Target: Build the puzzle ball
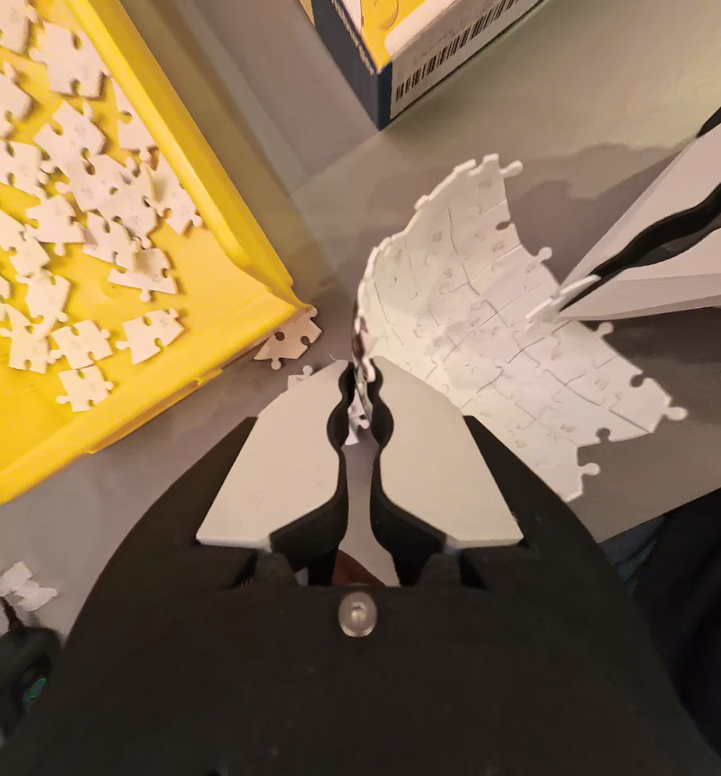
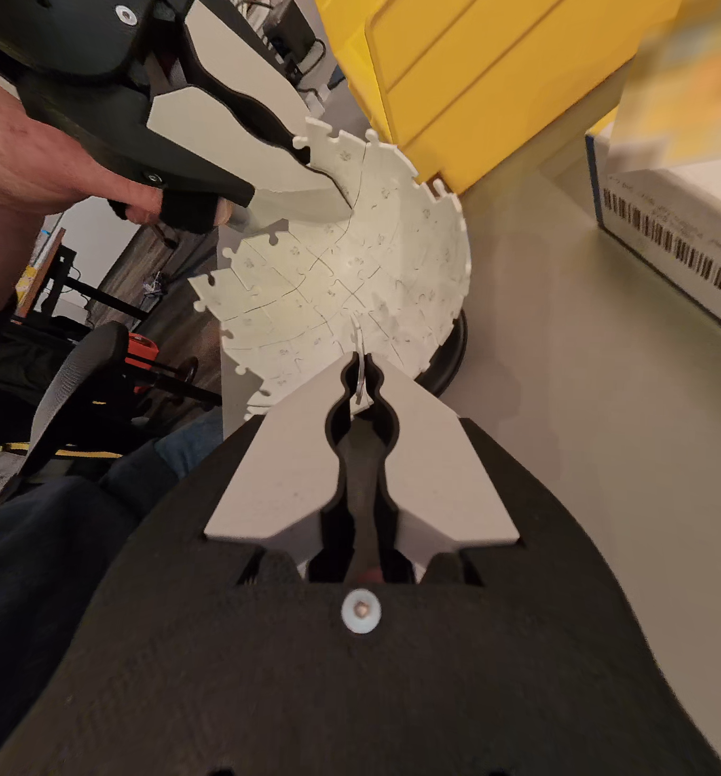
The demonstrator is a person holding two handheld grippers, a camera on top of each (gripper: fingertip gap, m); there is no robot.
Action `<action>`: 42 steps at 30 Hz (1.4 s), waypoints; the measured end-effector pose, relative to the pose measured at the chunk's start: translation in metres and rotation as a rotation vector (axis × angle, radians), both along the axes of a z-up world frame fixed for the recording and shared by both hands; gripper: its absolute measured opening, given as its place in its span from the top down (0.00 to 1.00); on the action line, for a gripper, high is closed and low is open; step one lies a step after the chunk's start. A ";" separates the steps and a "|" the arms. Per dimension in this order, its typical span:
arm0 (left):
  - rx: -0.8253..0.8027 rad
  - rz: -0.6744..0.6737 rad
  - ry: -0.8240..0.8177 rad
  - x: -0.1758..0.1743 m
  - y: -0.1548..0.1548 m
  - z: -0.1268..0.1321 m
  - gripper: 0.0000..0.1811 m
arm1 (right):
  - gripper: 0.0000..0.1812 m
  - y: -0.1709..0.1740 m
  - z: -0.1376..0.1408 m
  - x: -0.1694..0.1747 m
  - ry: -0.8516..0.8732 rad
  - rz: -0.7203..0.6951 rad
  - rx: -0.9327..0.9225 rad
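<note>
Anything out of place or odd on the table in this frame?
Yes: one loose puzzle piece lies on the grey table, touching the corner of the yellow tray rather than inside it with the others. A second piece sits nearby, partly hidden by the left gripper.

A pale grey counter [image 2: 560, 336] under warm indoor light; beyond its edge — wood-plank floor [image 2: 169, 310], a grey mesh office chair [image 2: 77, 378] and a dark-framed desk [image 2: 62, 268].

two close wrist views — shared puzzle shell [image 1: 497, 336]
</note>
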State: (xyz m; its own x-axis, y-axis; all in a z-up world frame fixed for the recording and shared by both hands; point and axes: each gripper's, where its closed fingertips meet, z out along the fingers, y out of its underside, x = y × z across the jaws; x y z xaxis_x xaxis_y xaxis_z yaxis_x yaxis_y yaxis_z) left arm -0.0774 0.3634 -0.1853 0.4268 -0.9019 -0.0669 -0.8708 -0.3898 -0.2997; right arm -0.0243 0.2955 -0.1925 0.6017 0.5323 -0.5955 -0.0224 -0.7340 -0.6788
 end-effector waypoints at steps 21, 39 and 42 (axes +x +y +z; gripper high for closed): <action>0.028 -0.379 0.456 -0.024 0.010 0.030 0.99 | 0.99 -0.011 0.002 -0.016 -0.016 0.176 -0.042; -0.026 -0.489 0.665 -0.023 0.011 0.024 0.99 | 0.95 0.000 -0.025 -0.034 -0.103 0.198 -0.153; -0.025 -0.493 0.669 -0.023 0.012 0.025 0.99 | 0.93 0.002 -0.023 -0.033 -0.102 0.191 -0.138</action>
State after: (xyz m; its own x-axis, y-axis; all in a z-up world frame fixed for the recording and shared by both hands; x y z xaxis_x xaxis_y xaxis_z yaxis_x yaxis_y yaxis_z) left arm -0.1000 0.3749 -0.1600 -0.1401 -0.9797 -0.1434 -0.9346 0.0830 0.3460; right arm -0.0575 0.2976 -0.2157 0.5590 0.5597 -0.6118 0.1888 -0.8043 -0.5634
